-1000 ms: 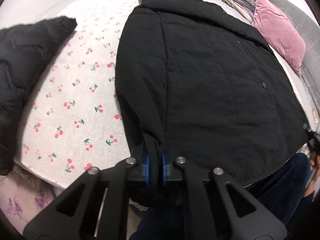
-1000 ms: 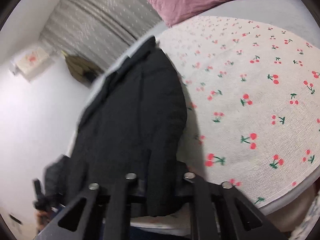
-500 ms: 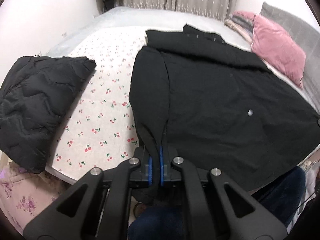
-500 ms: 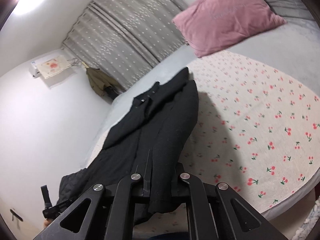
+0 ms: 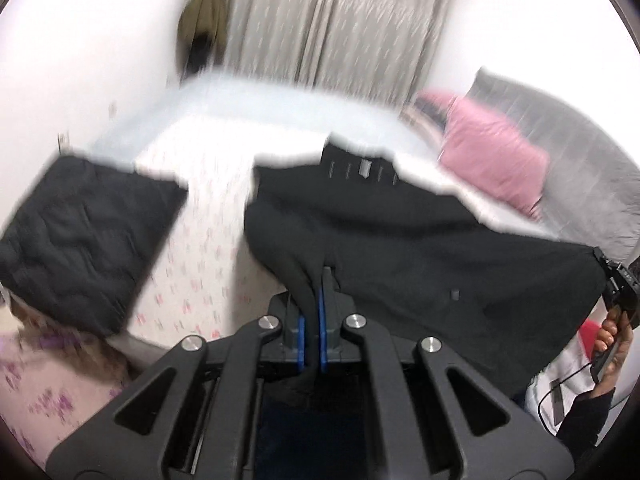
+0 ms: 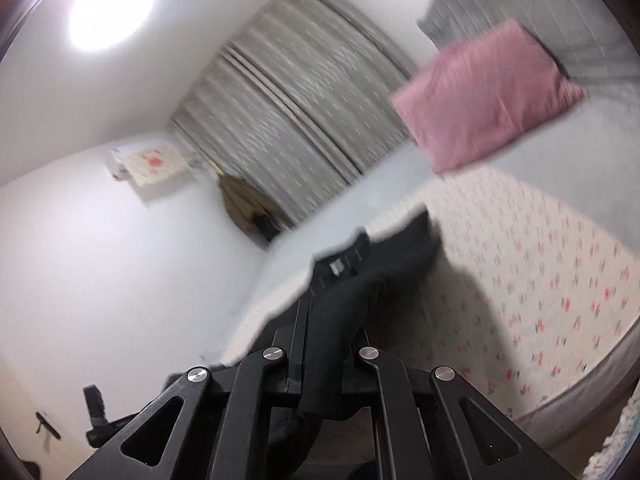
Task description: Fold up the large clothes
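Observation:
A large black coat [image 5: 420, 248] is lifted by its hem off the cherry-print bed sheet [image 5: 208, 248], its collar end still on the bed. My left gripper [image 5: 312, 320] is shut on the coat's hem at one corner. My right gripper [image 6: 324, 344] is shut on the coat [image 6: 360, 280] at the other corner; it also shows at the right edge of the left wrist view [image 5: 618, 292], held by a hand. Both views are motion-blurred.
A folded black quilted jacket [image 5: 80, 240] lies on the bed's left side. A pink pillow [image 5: 492, 156] and grey pillow [image 5: 592, 184] sit at the bed's head; the pink pillow [image 6: 484, 96] shows in the right view too. Grey curtains [image 5: 340, 20] hang behind.
Both grippers have risen and tilted up with the coat's hem; the coat's lower half has come off the sheet, and the curtains and wall have come into view.

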{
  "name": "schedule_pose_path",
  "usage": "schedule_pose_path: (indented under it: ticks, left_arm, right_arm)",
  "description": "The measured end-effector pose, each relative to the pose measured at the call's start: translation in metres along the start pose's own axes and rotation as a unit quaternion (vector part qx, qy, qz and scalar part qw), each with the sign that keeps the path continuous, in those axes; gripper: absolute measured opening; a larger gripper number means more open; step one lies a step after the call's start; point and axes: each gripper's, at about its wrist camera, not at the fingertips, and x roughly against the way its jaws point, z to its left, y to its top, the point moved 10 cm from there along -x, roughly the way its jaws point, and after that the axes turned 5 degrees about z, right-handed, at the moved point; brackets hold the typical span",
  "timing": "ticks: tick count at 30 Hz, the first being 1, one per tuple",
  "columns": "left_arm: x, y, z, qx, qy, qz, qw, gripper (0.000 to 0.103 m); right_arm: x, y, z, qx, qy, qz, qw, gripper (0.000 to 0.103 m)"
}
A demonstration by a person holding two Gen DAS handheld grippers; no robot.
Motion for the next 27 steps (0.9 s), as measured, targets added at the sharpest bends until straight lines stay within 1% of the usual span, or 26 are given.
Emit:
schedule_pose_path:
  ticks: [2, 4, 5, 7, 9, 10, 11, 14, 15, 16, 17, 18, 19, 20, 21, 22, 23, 24, 25, 26, 27]
  left_arm:
    - [0.027, 0.022, 0.0, -0.004, 0.002, -0.038, 0.9993, 0.006]
    - [0.029, 0.042, 0.008, 0.0, 0.016, -0.058, 0.9982, 0.006]
    - [0.023, 0.048, 0.012, 0.005, 0.019, -0.058, 0.9981, 0.006]
    - [0.001, 0.061, 0.026, 0.027, 0.016, -0.046, 0.9984, 0.006]
    - [-0.024, 0.073, 0.039, 0.047, 0.017, -0.035, 0.9981, 0.007]
    - [-0.043, 0.082, 0.046, 0.056, 0.023, -0.029, 0.9977, 0.006]
    - [-0.052, 0.087, 0.049, 0.062, 0.026, -0.026, 0.9974, 0.006]
    - [-0.103, 0.123, 0.063, 0.086, 0.025, -0.009, 0.996, 0.007]
    - [-0.117, 0.13, 0.065, 0.09, 0.025, -0.002, 0.9957, 0.007]
    - [-0.146, 0.145, 0.07, 0.091, 0.029, 0.013, 0.9953, 0.009]
    - [-0.162, 0.15, 0.069, 0.099, 0.031, 0.023, 0.9944, 0.01]
    - [-0.192, 0.161, 0.073, 0.12, 0.034, 0.036, 0.9916, 0.011]
    - [-0.212, 0.165, 0.075, 0.126, 0.035, 0.045, 0.9904, 0.016]
    - [-0.24, 0.168, 0.075, 0.126, 0.025, 0.066, 0.9895, 0.02]
    - [-0.267, 0.167, 0.074, 0.131, 0.006, 0.094, 0.9869, 0.029]
    - [-0.294, 0.164, 0.08, 0.149, -0.009, 0.122, 0.9812, 0.03]
    - [-0.305, 0.16, 0.086, 0.16, -0.007, 0.133, 0.9781, 0.03]
    - [-0.314, 0.157, 0.094, 0.166, 0.001, 0.144, 0.9756, 0.031]
    - [-0.321, 0.154, 0.104, 0.167, 0.011, 0.153, 0.974, 0.032]
    - [-0.322, 0.151, 0.113, 0.167, 0.018, 0.154, 0.9736, 0.035]
    - [-0.321, 0.147, 0.119, 0.167, 0.022, 0.149, 0.9744, 0.047]
  right_arm:
    - [0.02, 0.015, 0.018, 0.012, 0.016, -0.026, 0.999, 0.008]
    - [0.031, 0.031, 0.034, 0.029, 0.023, -0.045, 0.998, 0.008]
    - [0.029, 0.037, 0.039, 0.037, 0.023, -0.048, 0.998, 0.008]
    - [0.014, 0.047, 0.036, 0.033, 0.011, -0.038, 0.999, 0.008]
    - [-0.015, 0.053, 0.022, 0.018, -0.002, -0.024, 1.0, 0.008]
    - [-0.025, 0.055, 0.018, 0.013, -0.005, -0.021, 1.0, 0.008]
    - [-0.04, 0.06, 0.011, 0.003, -0.006, -0.017, 1.0, 0.008]
    - [-0.086, 0.079, -0.006, -0.021, -0.009, -0.009, 1.0, 0.008]
    - [-0.108, 0.089, -0.015, -0.033, -0.017, -0.005, 0.999, 0.009]
    - [-0.125, 0.095, -0.023, -0.041, -0.027, 0.001, 0.999, 0.009]
    - [-0.151, 0.105, -0.036, -0.054, -0.043, 0.011, 0.998, 0.01]
    - [-0.174, 0.112, -0.047, -0.059, -0.057, 0.02, 0.996, 0.012]
    - [-0.203, 0.117, -0.061, -0.065, -0.071, 0.033, 0.995, 0.013]
    - [-0.234, 0.121, -0.079, -0.076, -0.084, 0.048, 0.992, 0.016]
    - [-0.256, 0.12, -0.094, -0.092, -0.091, 0.063, 0.99, 0.019]
    - [-0.284, 0.112, -0.12, -0.129, -0.099, 0.096, 0.982, 0.022]
    - [-0.302, 0.104, -0.141, -0.167, -0.109, 0.124, 0.972, 0.024]
    - [-0.316, 0.093, -0.168, -0.215, -0.127, 0.158, 0.955, 0.024]
    - [-0.32, 0.087, -0.187, -0.243, -0.143, 0.173, 0.944, 0.024]
    - [-0.32, 0.083, -0.205, -0.257, -0.168, 0.182, 0.934, 0.024]
    - [-0.316, 0.085, -0.223, -0.248, -0.204, 0.183, 0.929, 0.024]
